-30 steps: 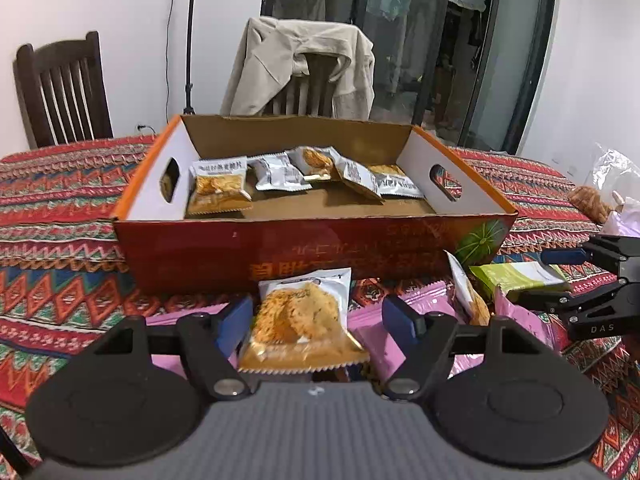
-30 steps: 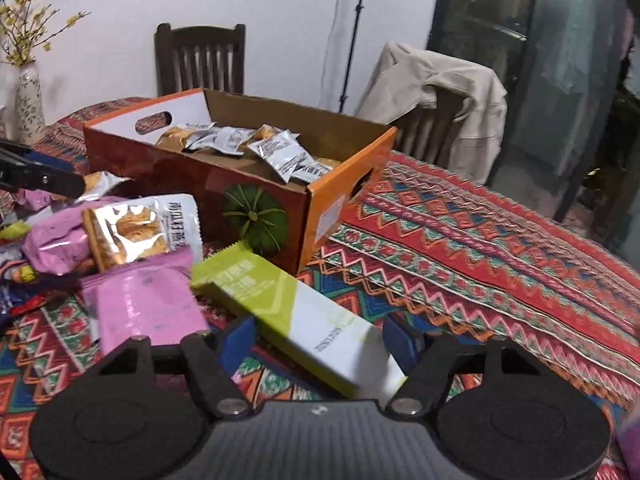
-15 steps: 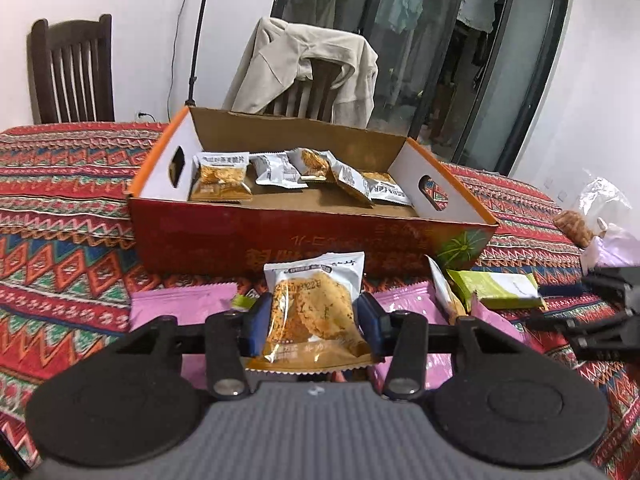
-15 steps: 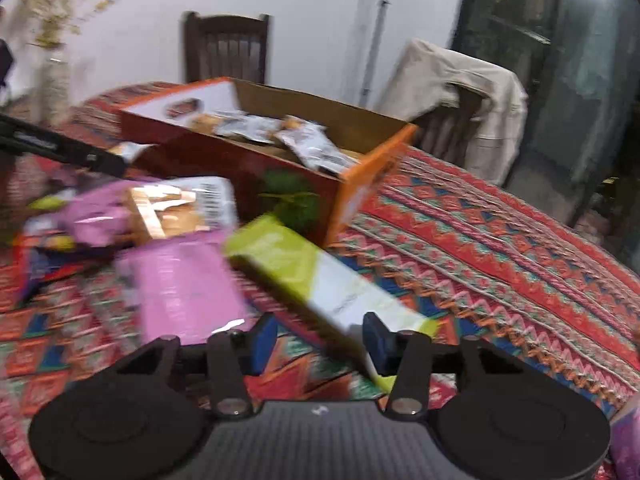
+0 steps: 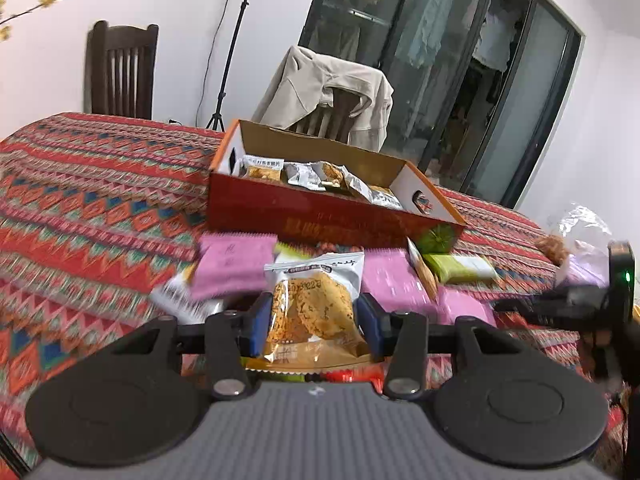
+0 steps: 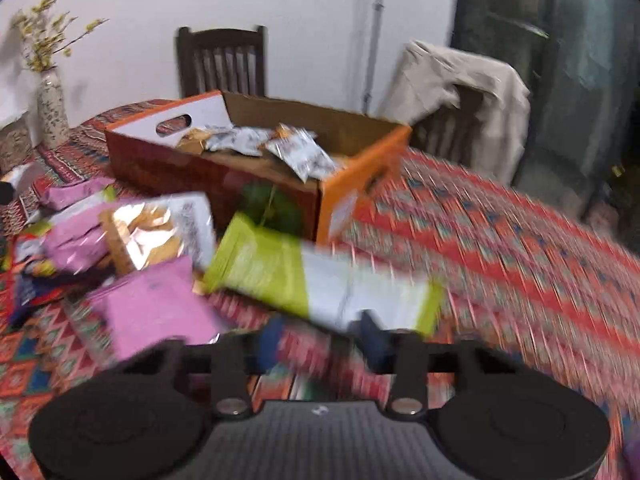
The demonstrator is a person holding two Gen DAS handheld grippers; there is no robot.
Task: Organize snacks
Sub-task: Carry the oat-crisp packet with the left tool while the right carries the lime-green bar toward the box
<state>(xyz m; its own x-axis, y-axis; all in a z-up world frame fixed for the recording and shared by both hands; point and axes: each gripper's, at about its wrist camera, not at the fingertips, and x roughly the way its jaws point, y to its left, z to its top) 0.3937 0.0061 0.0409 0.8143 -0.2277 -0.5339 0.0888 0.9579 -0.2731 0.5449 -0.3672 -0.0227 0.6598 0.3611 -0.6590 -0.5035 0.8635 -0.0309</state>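
The left gripper (image 5: 314, 322) is clamped on a clear cracker packet (image 5: 316, 280). Both blue pads (image 5: 260, 320) press on its sides, the jaws having just been closing on it. The packet stands upright at lower centre of the left wrist view, its white top edge pointing up the frame. The gripper tips gently downward toward the table.

Just past it lie pink packets (image 5: 232, 260), to the left and right. Beyond them stands the open cardboard box (image 5: 320, 216), at mid-frame, with several snack packets (image 5: 304, 174) inside along its back. Its red front wall runs slantwise and its top is open. The patterned tablecloth (image 5: 80, 208) is bare across the left half.

The right gripper (image 6: 320, 340) sits at lower centre of its own blurred view, angled down more steeply. Its jaws have just been closing, yet the pads (image 6: 372, 340) are apart with tablecloth (image 6: 500, 248) showing between them. The near end of a green-and-white bar (image 6: 280, 272) lies just above the right pad. Whether it touches the pad I cannot tell.

The bar lies on a slant from lower right toward the box corner (image 6: 320, 200). A pink packet (image 6: 156, 308) lies just left of it, and more wrappers (image 6: 156, 232) are heaped further left. The right half of the cloth is open. A vase (image 6: 50, 108) stands at the far left edge.
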